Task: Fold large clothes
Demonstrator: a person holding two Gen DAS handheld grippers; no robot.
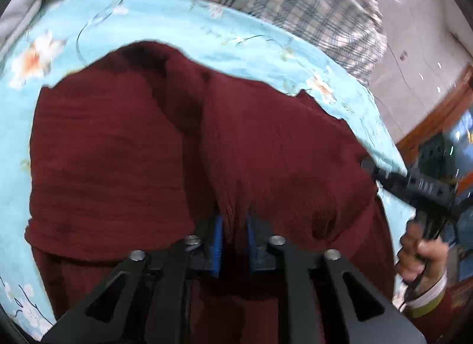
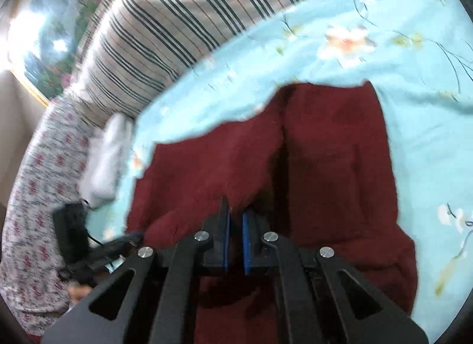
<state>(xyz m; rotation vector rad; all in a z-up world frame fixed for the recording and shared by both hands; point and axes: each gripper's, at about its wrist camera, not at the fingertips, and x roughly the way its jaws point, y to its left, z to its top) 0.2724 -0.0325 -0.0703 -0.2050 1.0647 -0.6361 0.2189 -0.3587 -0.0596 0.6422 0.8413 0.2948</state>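
A large dark red garment (image 1: 124, 148) lies spread on a light blue flowered bedsheet (image 1: 183, 24); it also shows in the right wrist view (image 2: 334, 160). My left gripper (image 1: 234, 219) is shut on a bunched fold of the red cloth, which is pinched between the blue pads (image 1: 218, 234). My right gripper (image 2: 235, 221) is shut on another fold of the same garment, held between its blue pads (image 2: 246, 240). The right gripper's body (image 1: 422, 187) shows at the right of the left wrist view, held by a hand. The left gripper's body (image 2: 71, 237) shows at the lower left of the right wrist view.
A striped plaid quilt (image 2: 165, 18) lies along the far side of the bed. A white folded item (image 2: 106, 154) sits on the sheet beside a red-patterned cloth (image 2: 35, 196). The bed's edge and a pale tiled floor (image 1: 419, 42) show at the right of the left wrist view.
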